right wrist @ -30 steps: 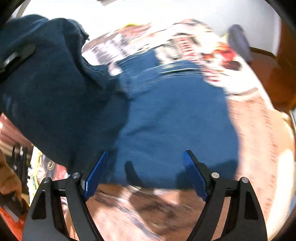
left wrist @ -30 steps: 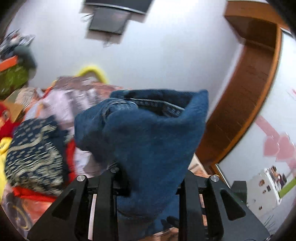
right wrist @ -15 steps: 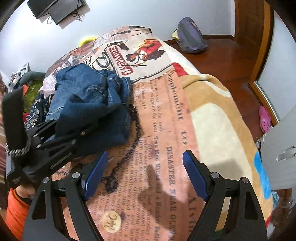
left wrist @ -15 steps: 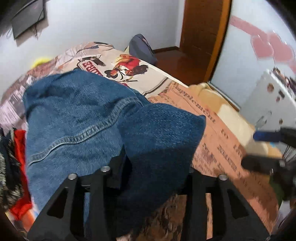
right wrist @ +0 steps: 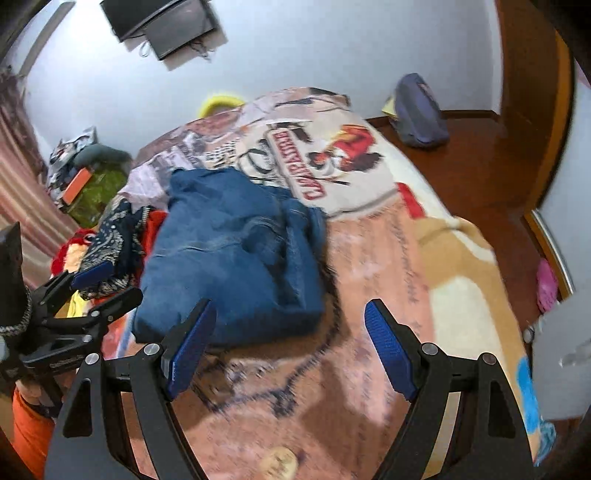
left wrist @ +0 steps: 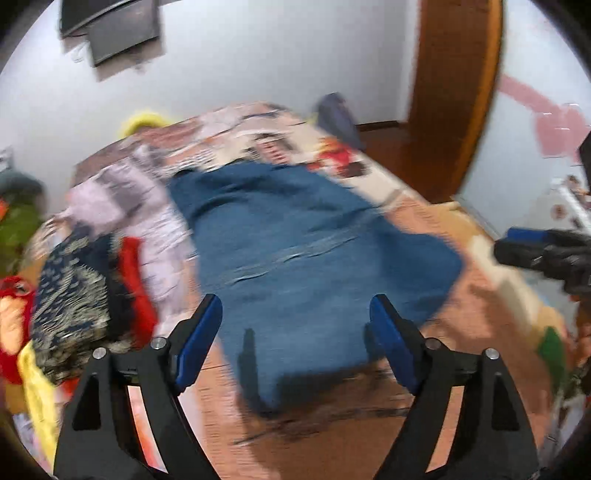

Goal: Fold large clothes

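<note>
The folded blue jeans (left wrist: 314,240) lie in a thick bundle on the printed bed blanket (left wrist: 480,332), blurred in the left wrist view. My left gripper (left wrist: 294,301) hovers just over their near edge. Its jaws are opening, and the blue pads stand clear of the denim on both sides. In the right wrist view the jeans (right wrist: 229,266) sit left of centre on the blanket (right wrist: 369,277). My right gripper (right wrist: 290,304) is open and empty, near their right corner. The left gripper (right wrist: 110,282) shows at the left edge there, and the right gripper (left wrist: 517,245) at the right edge of the left wrist view.
A heap of mixed clothes (right wrist: 114,236) lies left of the jeans, by the bed's edge. A grey backpack (right wrist: 417,114) rests on the wooden floor beyond the bed. A white cabinet (right wrist: 561,362) stands at the right, and a dark screen (right wrist: 162,26) hangs on the wall.
The left gripper has let go of the jeans and its jaws have spread. The denim has dropped flat onto the bed. The right gripper has drawn back, still open.
</note>
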### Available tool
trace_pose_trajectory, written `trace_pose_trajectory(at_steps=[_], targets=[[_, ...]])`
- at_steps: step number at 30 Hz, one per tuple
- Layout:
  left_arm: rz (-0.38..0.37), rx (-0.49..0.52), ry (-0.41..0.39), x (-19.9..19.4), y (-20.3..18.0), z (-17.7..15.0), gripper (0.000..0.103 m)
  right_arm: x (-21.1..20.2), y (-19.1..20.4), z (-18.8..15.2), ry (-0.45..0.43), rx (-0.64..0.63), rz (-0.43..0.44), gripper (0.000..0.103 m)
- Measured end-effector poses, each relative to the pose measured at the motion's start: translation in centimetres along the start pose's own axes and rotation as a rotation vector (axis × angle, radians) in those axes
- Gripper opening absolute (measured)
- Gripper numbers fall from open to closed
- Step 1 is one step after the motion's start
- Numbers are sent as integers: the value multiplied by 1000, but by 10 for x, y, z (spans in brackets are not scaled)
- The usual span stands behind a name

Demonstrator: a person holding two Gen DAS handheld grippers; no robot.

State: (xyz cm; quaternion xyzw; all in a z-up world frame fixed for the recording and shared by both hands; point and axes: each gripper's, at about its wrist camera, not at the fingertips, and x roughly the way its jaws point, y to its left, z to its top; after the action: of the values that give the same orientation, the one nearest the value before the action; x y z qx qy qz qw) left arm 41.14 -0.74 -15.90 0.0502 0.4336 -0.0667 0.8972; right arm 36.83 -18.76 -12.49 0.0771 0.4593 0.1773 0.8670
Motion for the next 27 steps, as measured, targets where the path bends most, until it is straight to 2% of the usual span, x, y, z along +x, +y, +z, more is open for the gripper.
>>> trace_pose_trajectory(at_steps=[3, 5, 6, 9, 11, 14, 17, 19, 21, 24, 27], targets=[[13, -57, 90, 23, 22, -14, 82, 35, 4, 11, 59, 11, 36, 80], [24, -68, 127, 37, 26, -24, 83, 54, -1, 12, 99, 44, -8, 80], [5, -84, 132, 41, 29, -32, 83, 66, -5, 10, 126, 41, -31, 80], [-55, -155, 120, 42, 37, -47, 88, 81, -22, -4, 172, 50, -27, 81], [-69, -186, 110, 43, 40, -52, 92, 86, -38, -18, 191, 83, 3, 83], [-79, -206, 106, 51, 39, -57, 93, 87, -47, -23, 227, 136, 19, 83], [-73, -212, 100, 50, 41, -56, 93, 73, -26, -11, 201, 49, -43, 83], [-78, -214, 102, 50, 42, -56, 92, 62, -4, 0, 151, -42, -80, 83], [-87, -219, 101, 50, 43, -56, 92, 58, 12, 9, 117, -100, -83, 85], [-92, -223, 97, 51, 44, -56, 92, 66, 23, 17, 101, -136, -92, 85], [-94, -226, 98, 51, 44, -56, 92, 93, 13, 20, 138, -135, -162, 85]])
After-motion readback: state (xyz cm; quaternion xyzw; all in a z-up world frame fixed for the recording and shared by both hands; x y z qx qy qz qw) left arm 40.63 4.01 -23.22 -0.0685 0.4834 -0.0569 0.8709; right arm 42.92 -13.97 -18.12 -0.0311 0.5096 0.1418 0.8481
